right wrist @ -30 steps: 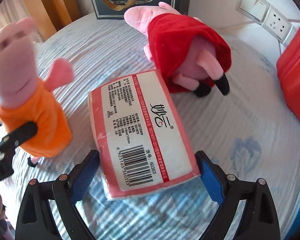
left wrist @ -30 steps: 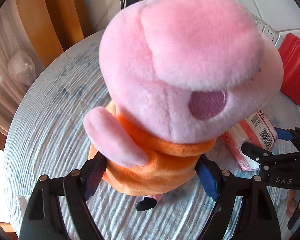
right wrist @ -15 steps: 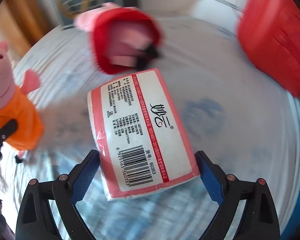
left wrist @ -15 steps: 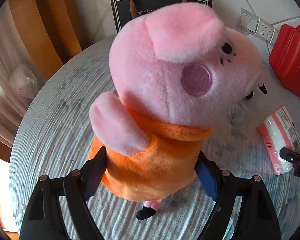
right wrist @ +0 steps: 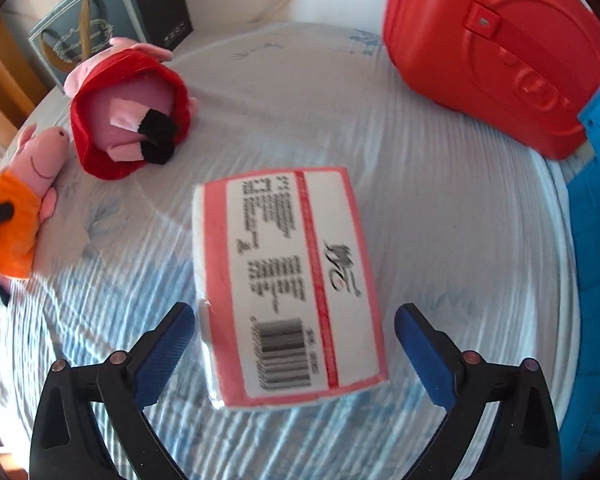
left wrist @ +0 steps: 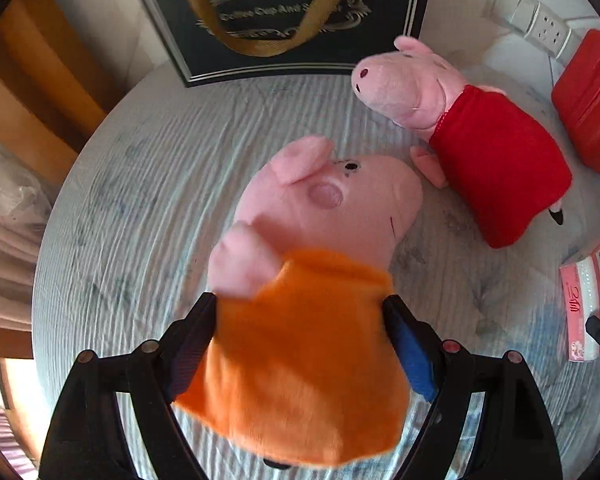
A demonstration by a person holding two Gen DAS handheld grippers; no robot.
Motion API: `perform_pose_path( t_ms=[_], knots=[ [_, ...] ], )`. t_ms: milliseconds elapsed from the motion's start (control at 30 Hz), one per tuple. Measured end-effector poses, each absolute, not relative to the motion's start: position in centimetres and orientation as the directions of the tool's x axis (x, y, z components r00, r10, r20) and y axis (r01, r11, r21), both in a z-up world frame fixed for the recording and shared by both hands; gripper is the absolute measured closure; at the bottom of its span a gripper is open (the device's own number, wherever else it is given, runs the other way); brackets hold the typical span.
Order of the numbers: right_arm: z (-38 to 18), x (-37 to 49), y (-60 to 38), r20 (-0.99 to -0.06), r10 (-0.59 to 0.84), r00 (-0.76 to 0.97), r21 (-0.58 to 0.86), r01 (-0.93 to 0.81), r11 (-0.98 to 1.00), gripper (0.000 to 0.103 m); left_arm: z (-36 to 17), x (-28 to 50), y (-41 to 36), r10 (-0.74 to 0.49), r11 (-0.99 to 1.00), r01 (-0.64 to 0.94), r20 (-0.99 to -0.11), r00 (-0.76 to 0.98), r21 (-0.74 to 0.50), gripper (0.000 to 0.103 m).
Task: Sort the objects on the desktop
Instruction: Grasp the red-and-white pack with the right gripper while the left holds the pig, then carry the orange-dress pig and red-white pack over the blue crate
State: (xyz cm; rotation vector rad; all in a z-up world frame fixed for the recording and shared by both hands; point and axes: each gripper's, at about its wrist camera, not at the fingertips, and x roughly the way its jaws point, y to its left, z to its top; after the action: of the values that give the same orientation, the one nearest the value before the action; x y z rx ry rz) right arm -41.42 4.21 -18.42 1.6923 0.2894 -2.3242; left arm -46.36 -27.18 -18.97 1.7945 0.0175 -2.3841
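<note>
Two hand-held grippers are at work over the round cloth-covered worktop (right wrist: 283,92). Left hand-held gripper (left wrist: 300,328) is clamped on the orange dress of the pig plush (left wrist: 320,280), tilting it head-first, likely to lay it beside the red-dressed pig plush (left wrist: 480,152) so the toys group together. Right hand-held gripper (right wrist: 295,332) has just been opening; the tissue pack (right wrist: 287,280) sits between its parted pads, seemingly released near the red case (right wrist: 492,48).
</note>
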Motion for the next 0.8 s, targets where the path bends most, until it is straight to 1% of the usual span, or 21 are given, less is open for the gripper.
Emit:
perform_pose_path(
  t_ms=[100, 167, 300, 367, 400, 533, 667, 800],
  knots=[
    [-18.8, -41.9, 3.6, -0.958, -0.075, -0.279, -0.020, 0.322, -0.946, 0.001, -20.6, -48.7, -27.7, -0.081, -0.990, 0.129, -0.978, -0.190, 0.057, 0.020],
    [-19.2, -42.3, 3.4, -0.962, -0.068, -0.265, -0.021, 0.319, -0.948, 0.001, -21.7, -49.4, -27.8, -0.076, -0.987, 0.154, -0.986, -0.149, 0.053, 0.020],
    [-20.1, -42.8, 3.3, -0.971, -0.064, -0.229, -0.012, 0.316, -0.949, 0.001, -23.0, -49.7, -27.5, -0.123, -0.986, 0.130, -0.985, -0.121, 0.107, 0.020],
    [-20.6, -43.0, 3.0, -0.973, -0.070, -0.222, -0.006, 0.321, -0.947, 0.002, -22.8, -49.2, -27.5, -0.127, -0.986, 0.127, -0.982, -0.142, 0.109, 0.024],
    [-20.7, -43.1, 2.9, -0.973, -0.067, -0.222, -0.007, 0.318, -0.948, 0.010, -22.5, -48.8, -27.6, -0.128, -0.986, 0.130, -0.980, -0.155, 0.108, 0.028],
    [-20.2, -42.6, 3.0, -0.969, -0.101, -0.226, 0.028, 0.305, -0.952, 0.011, -21.3, -46.7, -27.4, -0.153, -0.983, 0.133, -0.968, -0.200, 0.128, 0.032],
    [-18.5, -41.3, 3.5, -0.959, -0.122, -0.256, 0.042, 0.297, -0.954, 0.011, -19.1, -43.7, -27.2, -0.170, -0.979, 0.153, -0.950, -0.263, 0.133, 0.033],
    [-15.7, -39.3, 4.2, -0.937, -0.135, -0.322, 0.036, 0.294, -0.955, 0.011, -14.9, -39.4, -26.7, -0.192, -0.975, 0.182, -0.900, -0.392, 0.129, 0.033]
  ],
)
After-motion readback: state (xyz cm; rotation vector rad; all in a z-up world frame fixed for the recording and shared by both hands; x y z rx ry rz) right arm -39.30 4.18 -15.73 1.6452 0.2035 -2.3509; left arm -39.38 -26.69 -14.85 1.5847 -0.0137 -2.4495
